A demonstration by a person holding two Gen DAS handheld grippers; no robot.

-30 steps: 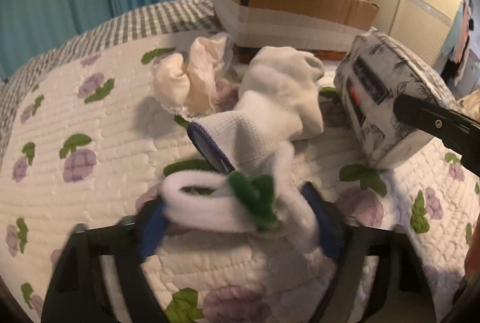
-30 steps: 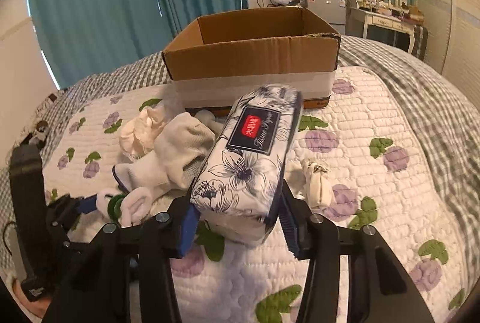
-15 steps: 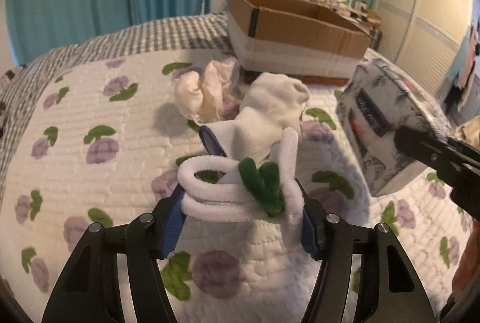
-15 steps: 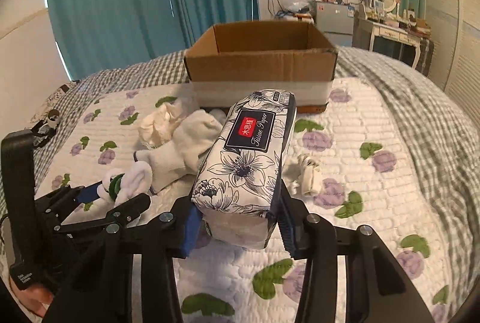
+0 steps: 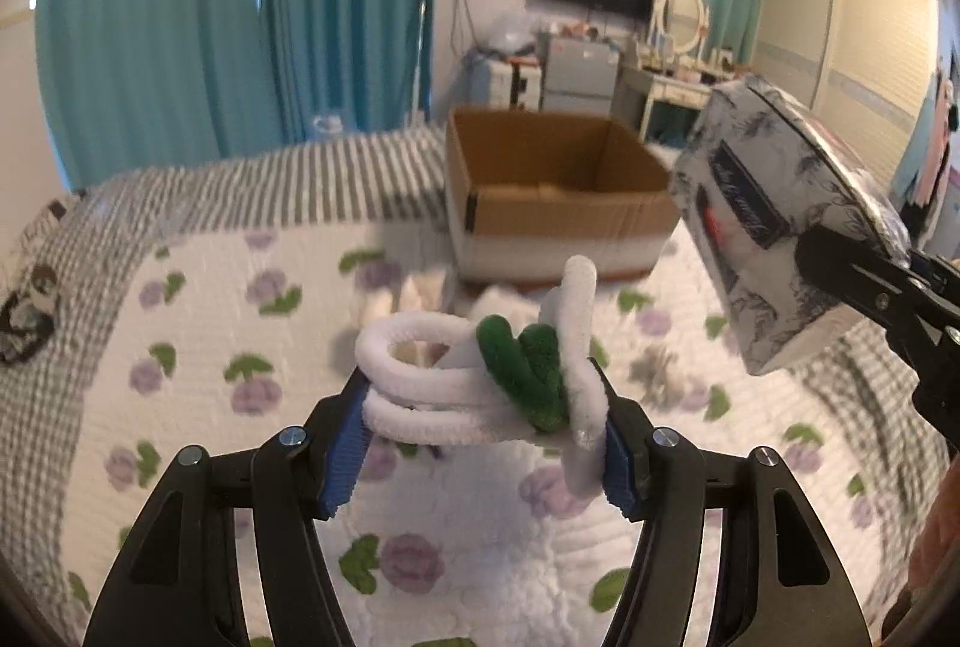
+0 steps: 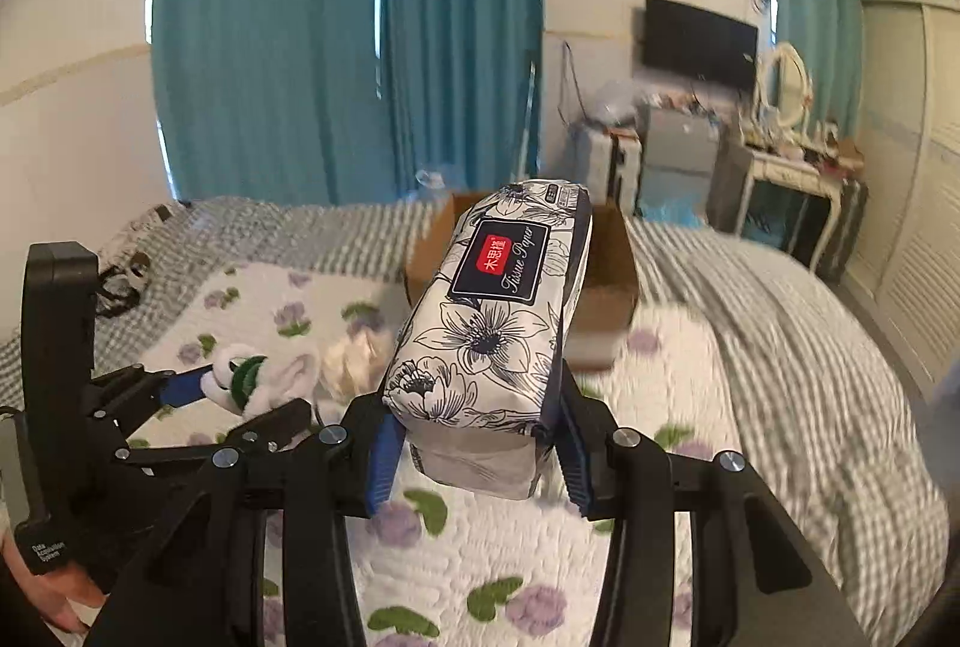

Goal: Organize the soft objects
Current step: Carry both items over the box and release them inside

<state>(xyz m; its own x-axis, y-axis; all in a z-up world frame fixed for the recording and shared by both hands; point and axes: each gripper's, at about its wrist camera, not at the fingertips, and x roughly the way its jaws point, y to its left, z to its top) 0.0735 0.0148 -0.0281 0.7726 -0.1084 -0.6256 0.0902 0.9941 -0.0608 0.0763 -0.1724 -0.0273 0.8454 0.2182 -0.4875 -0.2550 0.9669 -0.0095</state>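
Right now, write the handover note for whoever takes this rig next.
Left gripper: closed on the white and green fuzzy loop bundle, held above the bed.
Right gripper: clamped on the floral tissue pack, also in the air.
Cardboard box: open at the far end of the quilt; nothing visible inside.
Done: both items gripped.
Left: probably drop both in the box, then collect the white socks lying on the quilt.

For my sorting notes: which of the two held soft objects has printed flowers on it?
The black-and-white flowered tissue paper pack in the right gripper; the other is a plain fuzzy white-and-green loop bundle.
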